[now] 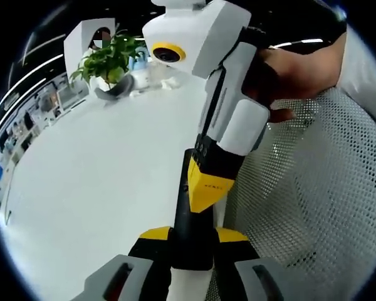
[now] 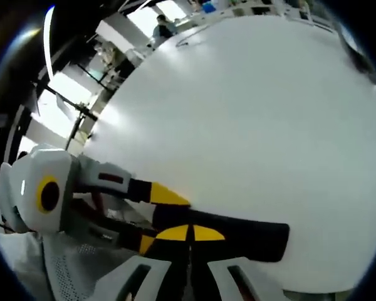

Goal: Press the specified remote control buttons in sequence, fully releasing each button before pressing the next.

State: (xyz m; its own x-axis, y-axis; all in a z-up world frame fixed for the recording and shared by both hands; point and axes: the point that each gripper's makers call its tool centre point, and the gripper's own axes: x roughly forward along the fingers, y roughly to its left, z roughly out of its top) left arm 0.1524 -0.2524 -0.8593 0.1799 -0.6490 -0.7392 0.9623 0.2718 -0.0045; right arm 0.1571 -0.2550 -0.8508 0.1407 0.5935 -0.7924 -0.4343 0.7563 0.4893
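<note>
Left gripper (image 1: 191, 241) clamps the remote (image 2: 238, 235) (black); right gripper (image 2: 189, 233) closed above it

Both views close over white table (image 1: 100, 182), facing opposite ways, sharing black remote (image 2: 238, 235).

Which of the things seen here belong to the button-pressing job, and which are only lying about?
For the job: black remote; left gripper, shut on it; right gripper, jaws shut, tip at the remote.
Lying about: potted plant; mesh chair.
</note>
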